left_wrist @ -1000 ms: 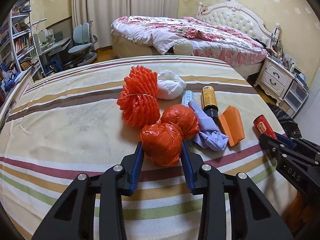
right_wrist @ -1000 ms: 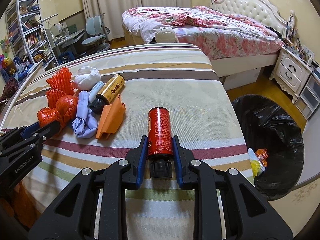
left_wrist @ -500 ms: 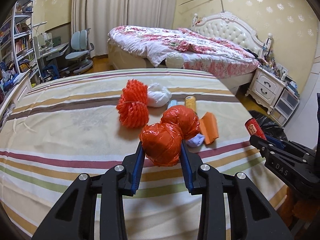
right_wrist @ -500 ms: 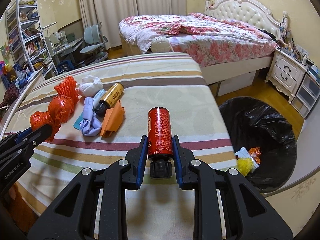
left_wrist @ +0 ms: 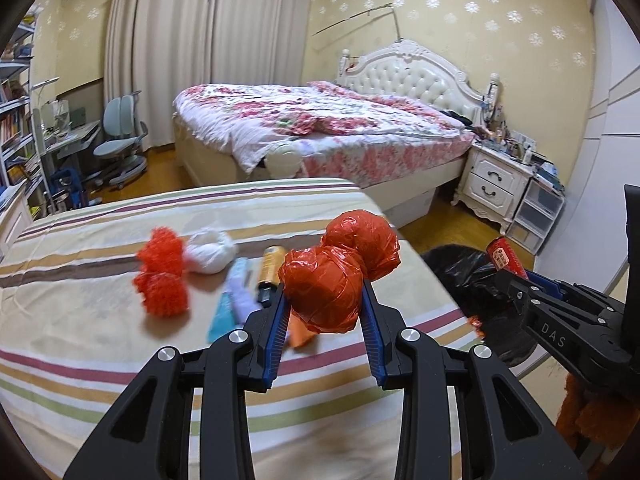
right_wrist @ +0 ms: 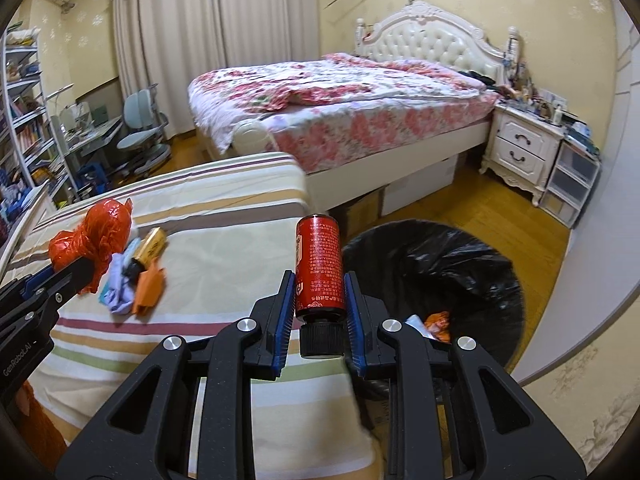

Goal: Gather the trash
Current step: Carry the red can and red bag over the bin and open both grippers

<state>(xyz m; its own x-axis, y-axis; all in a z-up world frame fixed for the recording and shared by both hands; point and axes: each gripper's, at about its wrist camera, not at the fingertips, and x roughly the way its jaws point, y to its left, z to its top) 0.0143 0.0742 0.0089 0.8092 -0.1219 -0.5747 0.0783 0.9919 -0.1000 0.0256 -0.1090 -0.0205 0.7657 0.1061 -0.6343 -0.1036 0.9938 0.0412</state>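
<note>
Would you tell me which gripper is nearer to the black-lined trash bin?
Right. The right gripper holds the red bottle beside the trash bin; the left gripper hangs over the table.

The near part of the striped worktop (right_wrist: 224, 248) is bare, so tongs could pass there. Farther back, the gold bottle (right_wrist: 150, 245), orange paper (right_wrist: 150, 285) and lilac cloth (right_wrist: 120, 280) lie close together. To the right, the black bin (right_wrist: 460, 264) stands open beside the worktop edge, some trash inside it.
</note>
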